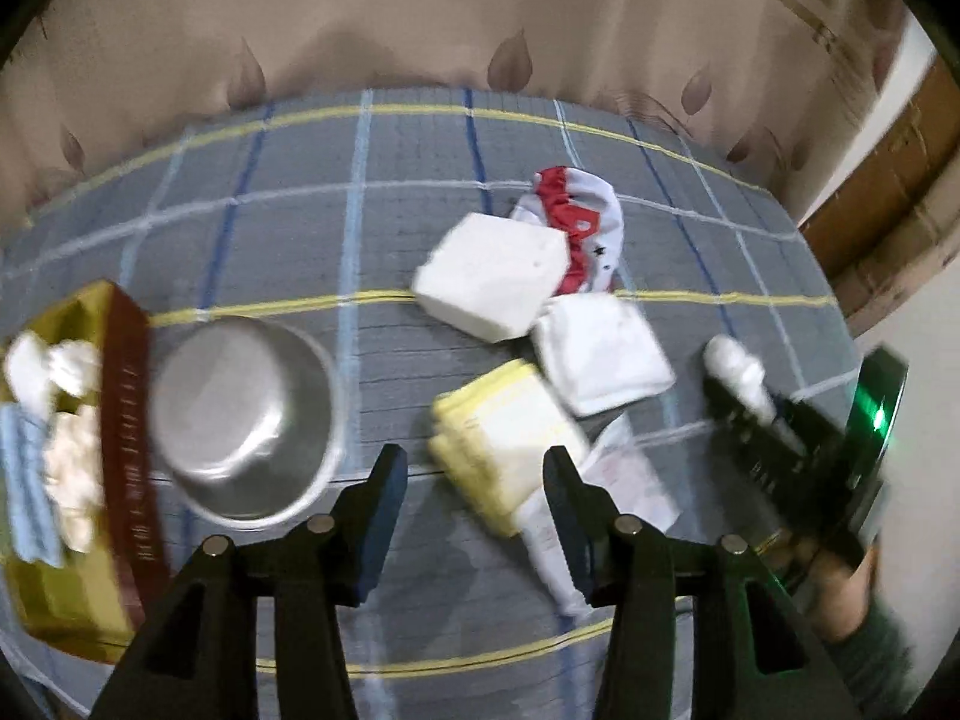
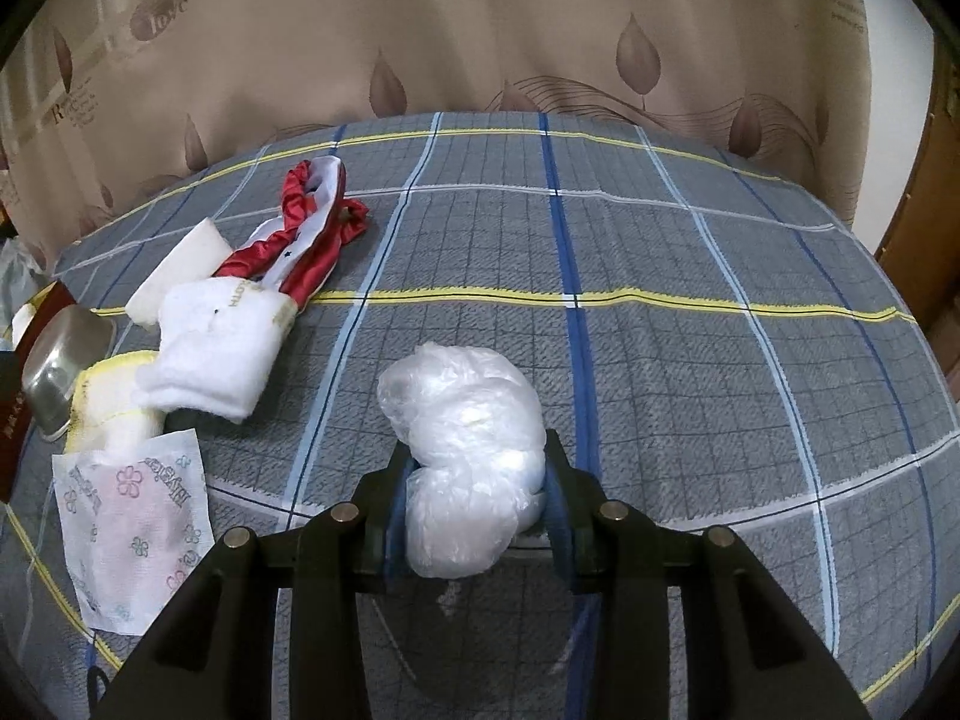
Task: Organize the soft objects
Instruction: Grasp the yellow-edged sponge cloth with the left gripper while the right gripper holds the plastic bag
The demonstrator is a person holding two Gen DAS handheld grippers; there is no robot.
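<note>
In the left wrist view my left gripper [image 1: 474,480] stands open with nothing between its pads, just above a folded yellow-edged cloth [image 1: 504,438]. Beyond it lie a folded white towel [image 1: 600,360], a white foam block [image 1: 492,282] and a red and white garment [image 1: 576,216]. A pink-flowered packet [image 1: 624,480] lies beside the yellow cloth. My right gripper [image 2: 477,480] is shut on a crumpled clear plastic bag [image 2: 468,438], held over the plaid sheet. That gripper [image 1: 738,384] also shows at the right of the left wrist view.
A steel bowl [image 1: 246,420] sits left of the pile, beside a gold box [image 1: 60,570] with a dark red side that holds white and blue soft things. The plaid bed sheet [image 2: 660,300] spreads wide to the right. A leaf-print curtain [image 2: 480,30] hangs behind; a wooden door [image 1: 888,180] stands at far right.
</note>
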